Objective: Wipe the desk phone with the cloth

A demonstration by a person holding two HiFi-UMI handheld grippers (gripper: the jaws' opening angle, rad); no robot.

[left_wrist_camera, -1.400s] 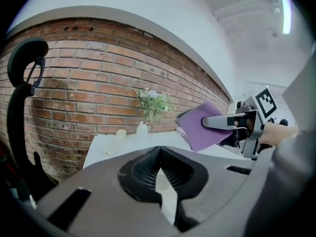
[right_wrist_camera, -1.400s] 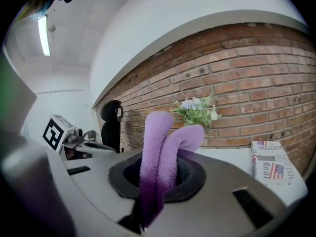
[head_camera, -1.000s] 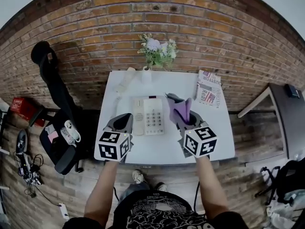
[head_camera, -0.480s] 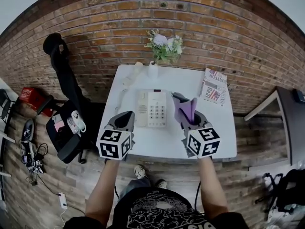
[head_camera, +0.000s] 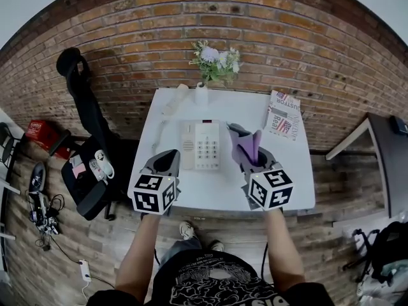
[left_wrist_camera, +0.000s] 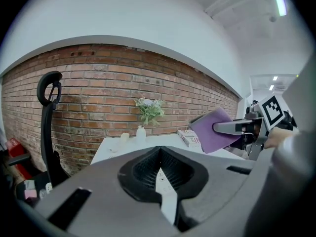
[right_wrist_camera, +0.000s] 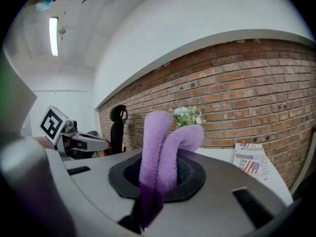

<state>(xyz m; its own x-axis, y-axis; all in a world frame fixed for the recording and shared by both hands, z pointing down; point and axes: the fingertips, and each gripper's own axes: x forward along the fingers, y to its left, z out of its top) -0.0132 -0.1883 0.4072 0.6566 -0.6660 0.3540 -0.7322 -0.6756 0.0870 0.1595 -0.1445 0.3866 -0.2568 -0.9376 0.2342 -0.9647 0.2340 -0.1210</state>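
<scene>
Bright, even room light; ceiling strip light glares a bit. Chair throws a soft shadow on the brick wall. Heavy fisheye bend & dark corners in all views. Cloth close to the lens is soft, out of focus.

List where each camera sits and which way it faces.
Head view: on the head, looking steeply down at table and desk phone; forearms, left tool, right tool show.
Left gripper view: on left tool, facing brick wall; own shut jaws show.
Right gripper view: on right tool, facing brick wall; jaws clamp cloth.
Both gripper views share the flowers.
</scene>
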